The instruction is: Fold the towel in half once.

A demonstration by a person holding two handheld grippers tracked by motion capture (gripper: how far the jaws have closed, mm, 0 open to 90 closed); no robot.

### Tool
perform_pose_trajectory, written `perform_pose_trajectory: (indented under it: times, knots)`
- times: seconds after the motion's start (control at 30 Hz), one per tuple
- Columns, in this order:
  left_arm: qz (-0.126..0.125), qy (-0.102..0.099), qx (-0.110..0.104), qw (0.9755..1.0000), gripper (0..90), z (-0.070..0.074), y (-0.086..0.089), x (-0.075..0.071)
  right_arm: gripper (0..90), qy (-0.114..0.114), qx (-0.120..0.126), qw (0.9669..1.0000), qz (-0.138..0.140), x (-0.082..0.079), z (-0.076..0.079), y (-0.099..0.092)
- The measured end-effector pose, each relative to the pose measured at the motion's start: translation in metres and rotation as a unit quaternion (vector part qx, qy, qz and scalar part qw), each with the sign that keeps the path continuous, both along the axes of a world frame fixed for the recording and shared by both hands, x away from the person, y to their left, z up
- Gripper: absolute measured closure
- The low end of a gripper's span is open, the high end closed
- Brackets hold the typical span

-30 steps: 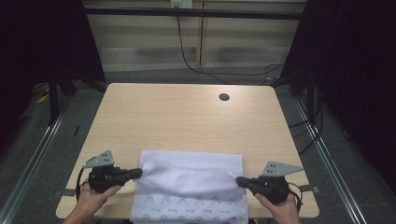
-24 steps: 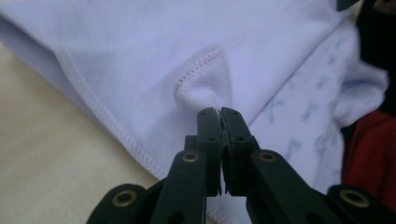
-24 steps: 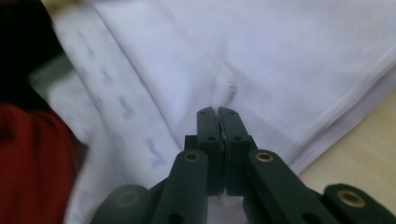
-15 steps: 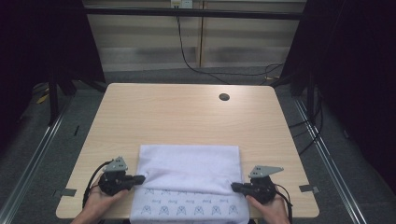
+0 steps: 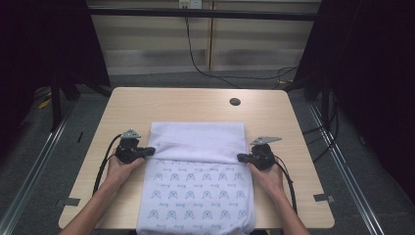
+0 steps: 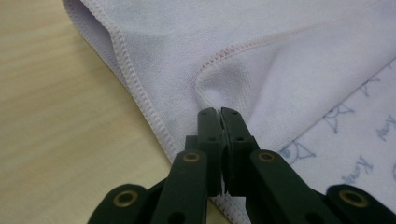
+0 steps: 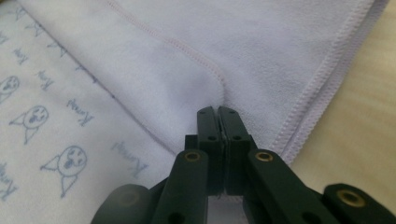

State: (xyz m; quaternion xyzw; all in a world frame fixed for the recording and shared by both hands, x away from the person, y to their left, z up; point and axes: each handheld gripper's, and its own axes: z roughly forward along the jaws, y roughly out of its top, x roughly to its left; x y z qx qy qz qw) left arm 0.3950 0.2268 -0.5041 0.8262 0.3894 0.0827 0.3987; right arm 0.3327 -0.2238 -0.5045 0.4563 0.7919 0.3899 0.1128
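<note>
A pale lilac towel (image 5: 195, 196) with a small blue print lies on the wooden table (image 5: 171, 105) and hangs over its near edge. Its plain upper layer (image 5: 195, 139) is folded over at the far end. My left gripper (image 5: 149, 151) is shut on that layer's left corner, and my right gripper (image 5: 241, 157) is shut on its right corner. In the left gripper view the black jaws (image 6: 219, 112) pinch a stitched fold of the towel (image 6: 280, 56). The right gripper view has the jaws (image 7: 218, 111) closed on the hemmed cloth (image 7: 233, 37), with the print at its left.
A dark round hole (image 5: 235, 102) sits in the table near its far edge. Bare wood shows left, right and beyond the towel. Grey tape marks (image 5: 323, 197) lie near the front corners. Black cables (image 5: 205, 68) run on the floor behind the table.
Both grippers have moved away from the person toward the table's middle, pulling the towel's plain layer with them. More of the printed side now lies on the table.
</note>
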Motion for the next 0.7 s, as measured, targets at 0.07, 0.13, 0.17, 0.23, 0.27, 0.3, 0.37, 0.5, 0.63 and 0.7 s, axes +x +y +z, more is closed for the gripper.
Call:
perform_pose_trajectory:
  times: [0.07, 0.13, 0.17, 0.23, 0.27, 0.3, 0.37, 0.5, 0.63, 0.7]
  knots:
    - [0.003, 0.0, 0.006, 1.0, 87.9, 0.001, -0.001, 0.009, 88.8, 0.004, 0.008, 0.9999, -0.009, 0.012, -0.001, -0.001]
    - [0.013, 0.009, -0.003, 0.9999, 87.9, 0.0, -0.003, 0.019, 88.8, 0.003, 0.002, 0.9999, -0.015, 0.025, -0.001, 0.0]
    - [0.014, 0.01, -0.003, 0.9998, 87.9, 0.0, -0.004, 0.025, 88.8, 0.001, 0.0, 0.9998, -0.022, 0.031, -0.001, 0.001]
    - [0.021, 0.011, -0.011, 0.9997, 87.9, -0.001, -0.005, 0.034, 88.8, 0.002, -0.005, 0.9994, -0.035, 0.04, -0.001, 0.002]
    - [0.025, 0.012, -0.015, 0.9995, 87.9, -0.003, -0.005, 0.039, 88.8, -0.001, -0.002, 0.9992, -0.04, 0.044, -0.001, 0.003]
    - [0.031, 0.014, -0.024, 0.9991, 87.9, -0.004, -0.006, 0.043, 88.8, 0.001, 0.003, 0.9989, -0.048, 0.047, -0.002, 0.003]
    - [0.037, 0.022, -0.034, 0.9985, 87.9, -0.004, -0.006, 0.047, 88.8, -0.001, 0.001, 0.9981, -0.062, 0.053, -0.002, 0.004]
    - [0.046, 0.024, -0.061, 0.9968, 87.8, 0.0, 0.0, 0.047, 88.7, -0.005, 0.017, 0.9976, -0.067, 0.055, 0.001, 0.004]
    - [0.043, -0.008, -0.113, 0.9926, 87.8, 0.031, 0.014, 0.04, 88.7, -0.05, 0.054, 0.9958, -0.054, 0.05, 0.034, -0.008]
    - [0.038, -0.032, -0.131, 0.9902, 87.9, 0.053, 0.018, 0.032, 88.7, -0.078, 0.07, 0.9933, -0.049, 0.047, 0.057, -0.013]
